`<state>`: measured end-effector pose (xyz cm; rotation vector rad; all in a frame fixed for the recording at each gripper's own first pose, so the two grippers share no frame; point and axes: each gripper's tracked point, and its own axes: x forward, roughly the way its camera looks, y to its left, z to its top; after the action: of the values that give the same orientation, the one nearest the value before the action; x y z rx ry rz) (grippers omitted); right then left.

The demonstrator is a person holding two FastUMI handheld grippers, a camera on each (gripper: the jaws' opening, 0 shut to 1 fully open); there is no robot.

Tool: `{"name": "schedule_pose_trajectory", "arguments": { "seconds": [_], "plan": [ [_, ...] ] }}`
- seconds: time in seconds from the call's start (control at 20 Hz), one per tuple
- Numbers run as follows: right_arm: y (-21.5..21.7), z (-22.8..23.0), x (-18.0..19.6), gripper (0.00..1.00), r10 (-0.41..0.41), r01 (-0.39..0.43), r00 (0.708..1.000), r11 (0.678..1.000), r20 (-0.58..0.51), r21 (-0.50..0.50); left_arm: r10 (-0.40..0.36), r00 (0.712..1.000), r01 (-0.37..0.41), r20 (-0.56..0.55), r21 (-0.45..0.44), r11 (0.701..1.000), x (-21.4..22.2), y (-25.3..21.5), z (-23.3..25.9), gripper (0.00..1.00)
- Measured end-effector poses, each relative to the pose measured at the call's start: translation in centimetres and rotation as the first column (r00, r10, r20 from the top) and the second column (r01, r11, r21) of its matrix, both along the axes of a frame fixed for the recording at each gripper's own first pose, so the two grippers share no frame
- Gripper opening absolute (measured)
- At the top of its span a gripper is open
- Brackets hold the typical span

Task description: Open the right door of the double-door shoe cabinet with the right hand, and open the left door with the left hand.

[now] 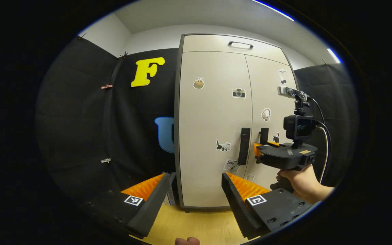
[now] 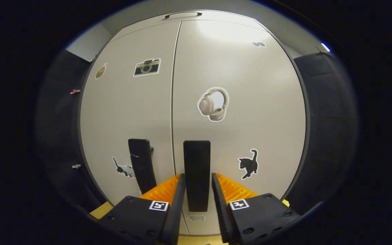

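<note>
The right tongs (image 2: pixel 197 190) sit narrowly astride the right door's handle (image 2: pixel 197 170), both cabinet doors shut, while the left tongs (image 1: pixel 196 190) hang wide, well short of the left handle (image 1: pixel 244 145); next, I'd judge, squeeze and pull outward.

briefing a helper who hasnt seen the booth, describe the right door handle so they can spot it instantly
Find the tall pale shoe cabinet and the seam between its two doors. Two black upright bar handles flank that seam low down. The right door handle stands between the right hand-held gripper fingers, with a black cat sticker beside it.
</note>
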<state>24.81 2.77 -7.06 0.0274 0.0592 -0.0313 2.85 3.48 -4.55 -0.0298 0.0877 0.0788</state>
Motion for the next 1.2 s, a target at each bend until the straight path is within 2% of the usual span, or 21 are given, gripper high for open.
{"name": "schedule_pose_trajectory", "arguments": {
  "seconds": [0.05,0.1,0.15,0.25,0.35,0.4,0.5,0.55,0.6,1.2],
  "plan": [
    [0.3,-0.6,0.2,0.4,0.001,-0.001,1.0,1.0,-0.019,-0.004,0.002,1.0,-0.002,-0.003,0.0,1.0,0.1,0.1,-0.1,0.95],
    [0.1,-0.8,0.1,0.41,-0.016,0.016,1.0,1.0,-0.02,-0.02,0.005,1.0,-0.005,-0.005,0.001,1.0,0.2,0.2,-0.3,0.95],
    [0.1,-0.3,0.2,0.36,-0.011,0.011,1.0,1.0,-0.003,-0.026,0.009,1.0,-0.009,-0.006,0.001,1.0,0.2,0.4,-0.3,0.95],
    [0.2,-0.7,0.4,0.36,-0.006,0.006,1.0,1.0,-0.001,-0.026,0.015,1.0,-0.015,-0.007,-0.004,1.0,0.1,0.6,-0.4,0.95],
    [0.2,-0.4,0.2,0.24,-0.001,0.001,1.0,1.0,0.002,-0.031,0.017,1.0,-0.017,-0.007,-0.011,1.0,-0.1,0.6,-0.5,0.95],
    [0.1,-0.6,0.1,0.23,0.003,-0.002,1.0,0.999,0.005,-0.041,0.018,1.0,-0.018,-0.007,-0.012,1.0,-0.2,0.6,-0.5,0.95],
    [0.1,-0.4,0.2,0.23,0.004,-0.004,1.0,0.999,0.018,-0.036,0.02,1.0,-0.02,-0.008,-0.007,1.0,-0.7,0.6,-0.6,0.95],
    [0.1,-0.8,0.1,0.23,0.01,-0.01,1.0,1.0,0.0,-0.003,0.02,1.0,-0.02,-0.006,-0.005,1.0,-0.9,0.5,-0.4,0.95],
    [0.1,-0.7,0.2,0.14,0.015,-0.015,1.0,1.0,-0.015,0.007,0.02,1.0,-0.02,-0.003,-0.004,1.0,-1.2,0.5,-0.3,0.95],
    [-1.2,0.7,-3.6,0.14,0.068,-0.068,0.998,0.998,0.018,0.006,0.022,1.0,-0.022,0.021,-0.004,1.0,-3.8,-1.2,0.7,0.95]
  ]
}}
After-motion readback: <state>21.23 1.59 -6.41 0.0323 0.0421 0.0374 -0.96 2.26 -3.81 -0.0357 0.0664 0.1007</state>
